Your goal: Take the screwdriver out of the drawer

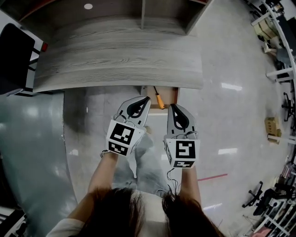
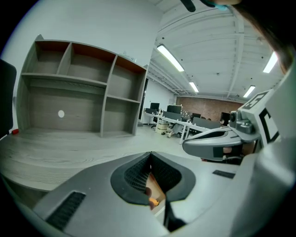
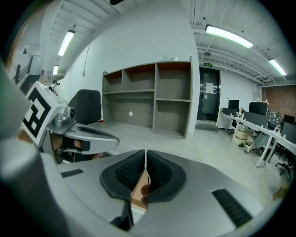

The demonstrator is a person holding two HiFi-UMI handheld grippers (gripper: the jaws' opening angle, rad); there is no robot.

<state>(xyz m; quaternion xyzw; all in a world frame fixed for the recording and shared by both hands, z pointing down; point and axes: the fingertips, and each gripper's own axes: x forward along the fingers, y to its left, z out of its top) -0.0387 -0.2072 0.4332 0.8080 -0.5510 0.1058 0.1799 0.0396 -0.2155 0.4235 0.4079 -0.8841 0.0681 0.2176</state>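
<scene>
An orange-handled screwdriver [image 1: 159, 100] lies in the open wooden drawer [image 1: 172, 94] that juts out under the desk's front edge. Both grippers hover side by side just above and in front of that drawer. My left gripper [image 1: 147, 98] is shut and empty, its tip just left of the screwdriver. My right gripper [image 1: 171, 106] is shut and empty too, its tip just right of the handle. In the left gripper view the jaws [image 2: 150, 153] meet, and the orange handle [image 2: 154, 202] peeks through the gap below. The right gripper view shows its closed jaws [image 3: 145, 151] over the drawer's wood.
The grey wooden desk [image 1: 115, 60] carries an open shelf unit [image 1: 143, 14] at its back. A black chair [image 1: 14, 51] stands at the left. The person's legs are below the grippers. Office furniture lines the right side of the shiny floor [image 1: 231, 106].
</scene>
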